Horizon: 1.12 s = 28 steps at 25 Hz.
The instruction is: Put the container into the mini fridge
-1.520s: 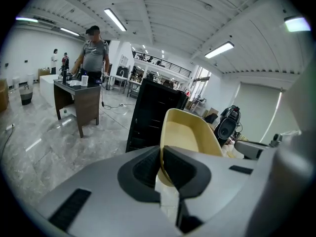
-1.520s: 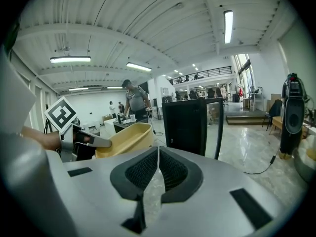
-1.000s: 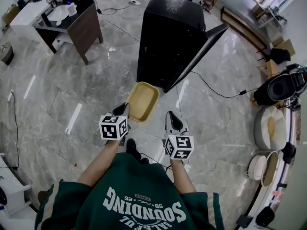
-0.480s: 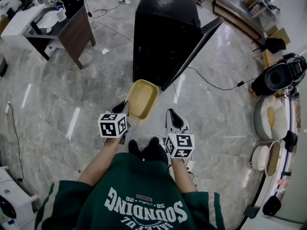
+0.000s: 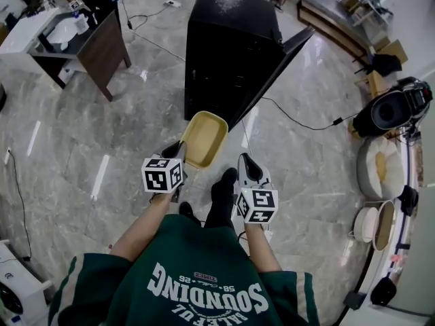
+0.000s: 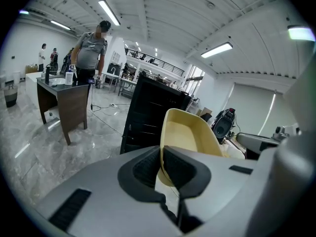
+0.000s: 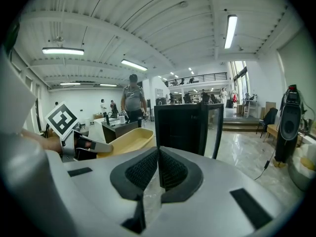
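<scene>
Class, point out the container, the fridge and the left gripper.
container (image 5: 202,136): head view, inner floor.
fridge (image 5: 233,17): head view, top panel.
left gripper (image 5: 179,151): head view, between its fingertips.

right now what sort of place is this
Probably a big open lab or workshop hall, not a home: a black mini fridge stands on a polished floor with cables trailing across it, a work desk sits nearby, and strip lights line a high ceiling.

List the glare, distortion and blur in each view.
Head view: white glare streaks on the marble floor, and straight edges bend outward. Left gripper view: black round vignette, with the container clear. Right gripper view: same vignette, and the strip light is blown out.
</scene>
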Each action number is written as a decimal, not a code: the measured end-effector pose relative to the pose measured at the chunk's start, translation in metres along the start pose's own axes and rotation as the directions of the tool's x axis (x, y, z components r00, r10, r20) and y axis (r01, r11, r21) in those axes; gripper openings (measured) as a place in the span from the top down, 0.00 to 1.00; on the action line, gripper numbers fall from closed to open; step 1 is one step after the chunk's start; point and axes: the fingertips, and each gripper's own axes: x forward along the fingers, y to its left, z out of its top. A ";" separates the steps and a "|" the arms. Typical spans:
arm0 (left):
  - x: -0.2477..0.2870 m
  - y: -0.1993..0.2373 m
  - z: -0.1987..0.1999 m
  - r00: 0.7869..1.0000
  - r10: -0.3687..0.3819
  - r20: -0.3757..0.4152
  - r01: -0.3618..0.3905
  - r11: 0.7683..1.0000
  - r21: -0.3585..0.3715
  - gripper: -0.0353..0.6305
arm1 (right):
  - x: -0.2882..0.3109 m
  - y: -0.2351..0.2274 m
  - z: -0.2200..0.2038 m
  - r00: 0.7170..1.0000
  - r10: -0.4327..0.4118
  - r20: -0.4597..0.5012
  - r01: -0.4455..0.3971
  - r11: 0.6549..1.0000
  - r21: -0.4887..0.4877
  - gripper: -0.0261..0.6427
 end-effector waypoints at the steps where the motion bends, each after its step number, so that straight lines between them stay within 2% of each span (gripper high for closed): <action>1: 0.003 0.000 0.003 1.000 0.001 0.001 -0.001 1.000 0.002 0.91 | 0.003 -0.002 0.002 1.000 0.001 0.002 -0.001 1.000 0.000 0.91; 9: 0.033 0.009 0.026 1.000 0.031 0.007 -0.031 1.000 0.003 0.91 | 0.036 -0.030 0.013 1.000 0.023 0.006 -0.023 1.000 -0.009 0.91; 16: 0.088 0.005 0.042 0.998 0.058 -0.014 -0.058 0.998 -0.009 0.91 | 0.086 -0.073 0.023 0.997 0.074 -0.025 -0.075 0.996 -0.052 0.91; 28: 0.176 0.021 0.071 0.987 0.158 -0.017 -0.158 0.985 -0.065 0.91 | 0.187 -0.117 0.038 0.972 0.222 -0.071 -0.228 0.970 -0.084 0.91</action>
